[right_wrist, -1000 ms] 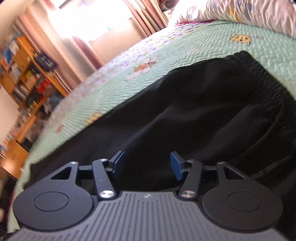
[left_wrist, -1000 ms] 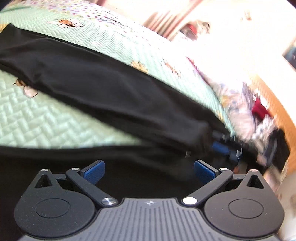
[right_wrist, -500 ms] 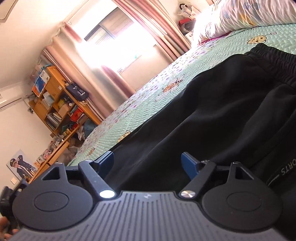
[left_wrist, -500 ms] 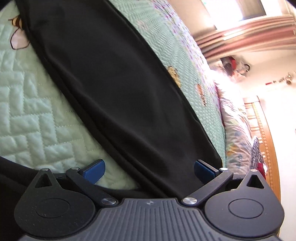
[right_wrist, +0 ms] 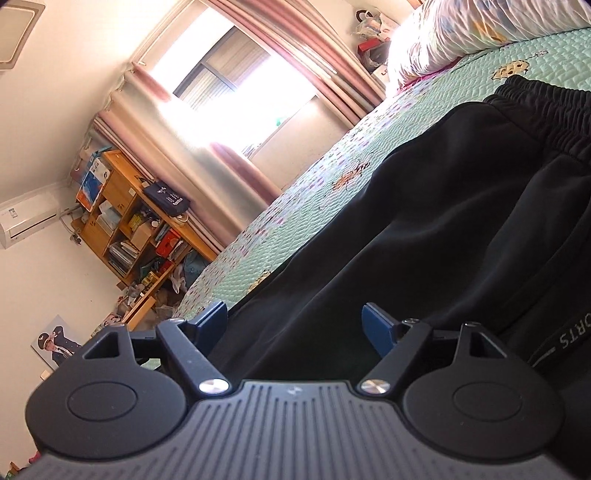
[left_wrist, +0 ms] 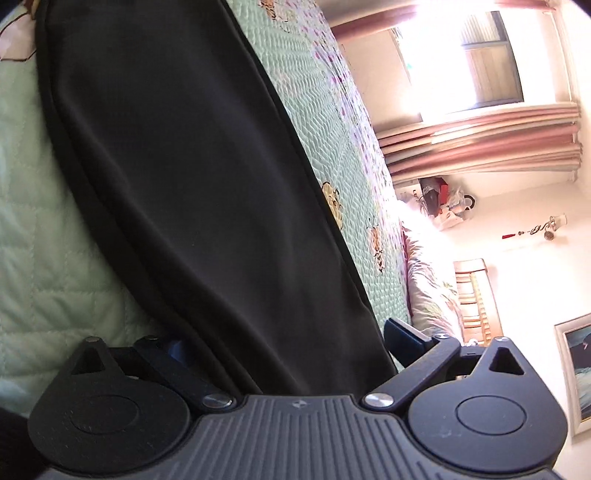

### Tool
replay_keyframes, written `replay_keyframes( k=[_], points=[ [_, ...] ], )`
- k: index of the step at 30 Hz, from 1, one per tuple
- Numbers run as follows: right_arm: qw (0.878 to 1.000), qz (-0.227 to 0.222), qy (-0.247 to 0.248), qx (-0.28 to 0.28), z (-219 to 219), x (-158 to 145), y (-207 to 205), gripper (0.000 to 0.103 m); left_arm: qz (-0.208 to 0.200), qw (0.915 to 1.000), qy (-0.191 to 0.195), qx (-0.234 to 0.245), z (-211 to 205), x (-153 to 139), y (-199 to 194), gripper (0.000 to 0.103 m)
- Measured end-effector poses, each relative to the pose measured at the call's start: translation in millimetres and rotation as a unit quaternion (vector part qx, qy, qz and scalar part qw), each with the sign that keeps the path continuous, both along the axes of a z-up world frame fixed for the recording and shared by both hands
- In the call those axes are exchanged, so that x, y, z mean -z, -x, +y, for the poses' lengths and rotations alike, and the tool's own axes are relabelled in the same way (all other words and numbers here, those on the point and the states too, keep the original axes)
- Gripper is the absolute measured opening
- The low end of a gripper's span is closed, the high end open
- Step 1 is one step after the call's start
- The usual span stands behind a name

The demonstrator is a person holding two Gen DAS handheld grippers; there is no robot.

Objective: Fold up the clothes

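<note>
The black trousers (right_wrist: 443, 229) lay stretched along the bed (right_wrist: 295, 206), waistband toward the pillow (right_wrist: 480, 33). Both tools — left tool (left_wrist: 291, 343) and right tool (right_wrist: 295, 325) — stood spread over the cloth; closing shallow risked pinching one layer, leaving the fold crooked.

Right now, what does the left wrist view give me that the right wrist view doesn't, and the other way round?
Only the left wrist view shows the trouser leg running between the open fingers of the left gripper, plus a framed picture on the wall.

Only the right wrist view shows the elastic waistband, the white lettering, the wooden bookshelf, the air conditioner and the open right gripper.

Both show the black trousers on the green quilted bedspread, the pink curtains and the bright window.
</note>
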State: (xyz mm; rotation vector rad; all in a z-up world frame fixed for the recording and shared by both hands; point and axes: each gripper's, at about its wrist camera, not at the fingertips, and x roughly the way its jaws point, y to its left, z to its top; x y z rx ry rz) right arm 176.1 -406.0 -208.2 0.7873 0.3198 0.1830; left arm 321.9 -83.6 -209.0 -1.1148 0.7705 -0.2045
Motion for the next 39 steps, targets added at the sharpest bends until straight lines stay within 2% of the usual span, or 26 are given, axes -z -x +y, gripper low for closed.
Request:
replay_keyframes(
  k=[1, 2, 3, 5, 6, 10, 13, 15, 18, 22, 28, 33, 35, 39],
  points=[
    [1.0, 0.001, 0.002, -0.001, 0, 0, 0, 0.081, -0.003, 1.0, -0.004, 0.002, 0, 0, -1, 0.087],
    [1.0, 0.002, 0.004, -0.001, 1, 0, 0, 0.081, -0.005, 0.9999, -0.009, 0.004, 1, 0, -3, 0.071],
    [1.0, 0.003, 0.006, -0.002, 1, 0, 0, 0.081, -0.007, 0.9999, -0.012, 0.005, 1, 0, -5, 0.045],
    [1.0, 0.012, 0.017, -0.005, 3, 0, -2, 0.081, -0.009, 0.9999, -0.012, 0.001, 3, 2, -13, 0.02],
    [0.999, 0.02, 0.027, -0.008, 6, -1, -4, 0.081, -0.015, 0.9998, -0.011, 0.002, 5, 2, -17, 0.018],
    [0.994, 0.052, 0.089, -0.024, 23, -4, -12, 0.082, -0.062, 0.9937, -0.091, 0.017, -2, -27, -30, 0.016],
    [0.994, 0.059, 0.091, -0.024, 23, -3, -13, 0.081, -0.058, 0.9935, -0.097, 0.013, -1, -31, -34, 0.016],
    [0.992, 0.066, 0.108, -0.023, 29, -6, -16, 0.081, -0.053, 0.9934, -0.101, 0.013, 0, -31, -39, 0.016],
    [0.986, 0.075, 0.144, -0.02, 41, -11, -18, 0.081, -0.064, 0.9914, -0.112, 0.023, 0, -45, -48, 0.016],
    [0.992, 0.041, 0.121, -0.014, 36, -20, -3, 0.084, -0.09, 0.9871, -0.13, 0.028, 7, -71, -52, 0.016],
    [0.987, 0.024, 0.16, -0.016, 46, -37, 10, 0.091, -0.088, 0.986, -0.138, 0.034, 14, -76, -64, 0.016],
    [0.977, 0.1, 0.188, 0.01, 43, -26, -7, 0.091, -0.083, 0.9859, -0.141, 0.036, 16, -72, -71, 0.016],
    [0.975, 0.105, 0.197, 0.006, 45, -30, -8, 0.091, -0.081, 0.9858, -0.142, 0.036, 17, -71, -73, 0.016],
    [0.964, 0.098, 0.248, 0.018, 51, -47, -17, 0.091, -0.077, 0.9857, -0.145, 0.038, 19, -68, -79, 0.016]
  ],
)
